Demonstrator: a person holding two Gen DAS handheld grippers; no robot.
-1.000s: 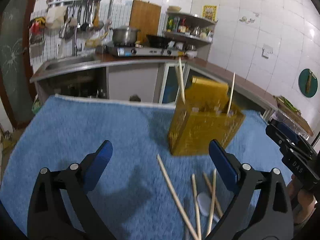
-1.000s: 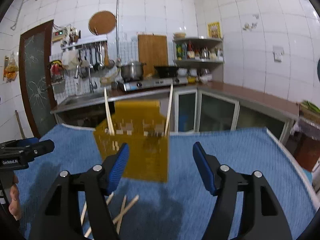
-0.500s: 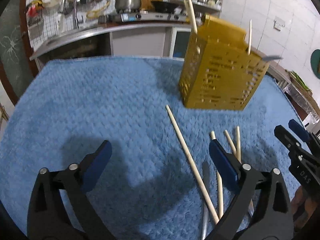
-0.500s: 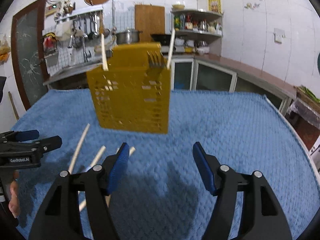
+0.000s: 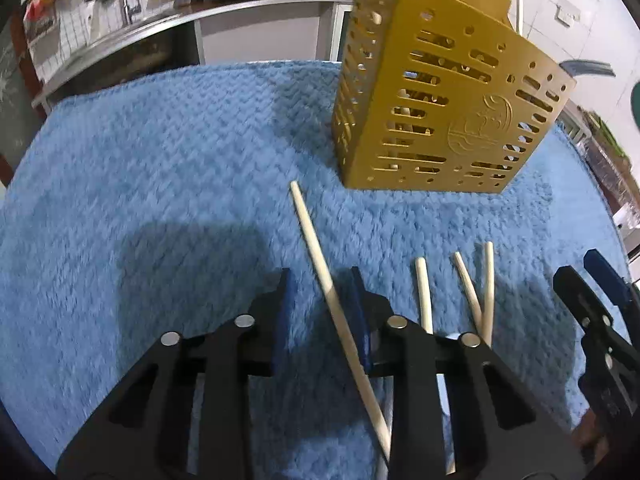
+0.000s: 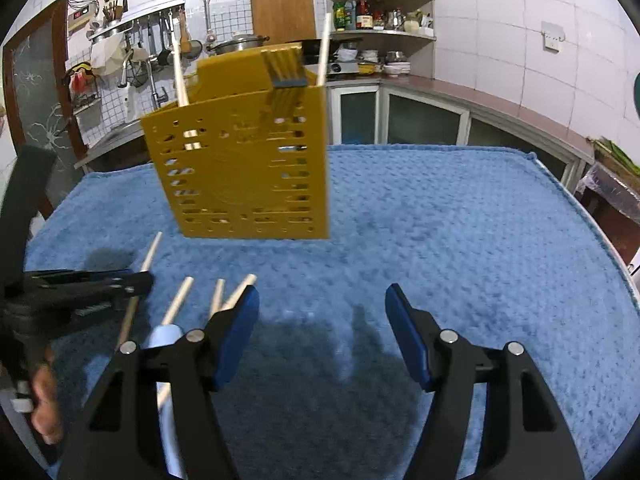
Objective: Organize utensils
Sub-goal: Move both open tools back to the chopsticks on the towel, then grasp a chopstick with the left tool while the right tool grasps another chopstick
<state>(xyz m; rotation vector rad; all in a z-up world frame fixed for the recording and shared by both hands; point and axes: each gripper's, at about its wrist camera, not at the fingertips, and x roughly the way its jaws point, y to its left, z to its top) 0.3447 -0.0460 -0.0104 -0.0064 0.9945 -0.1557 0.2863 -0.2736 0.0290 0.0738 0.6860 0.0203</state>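
Both grippers have come down toward the blue towel [image 5: 160, 168] since the earlier frames, and the view now tips steeply onto the loose utensils. Biggest change: left gripper [image 5: 322, 312], wide apart a second ago, has narrowed sharply and its jaws are closing around the long chopstick [image 5: 316, 248]. Stick runs between the blue pads; the right-hand pad looks to be against it, the other shows a small gap, so a firm pinch is not yet confirmed.

Right gripper [image 6: 322, 332] unchanged in spread: jaws apart, nothing between them, hovering over bare towel.

Positions:
- Yellow holder [image 5: 444, 104] upright on the towel, beyond the loose sticks; it already carries two chopsticks and a fork [image 6: 286, 68].
- Three shorter chopsticks [image 5: 422, 292] lie just right of the left gripper, two of them crossing near their ends.
- A pale spoon [image 6: 164, 338] lies partly hidden under the right gripper's left finger.

Judgement: pick-up of the long chopstick is in hand, early-to-middle of the task since several pieces remain on the towel. Next move likely needs a finished squeeze, then a lift and tilt so the stick enters the holder end first. Risk: off-centre grip may let the stick swing.
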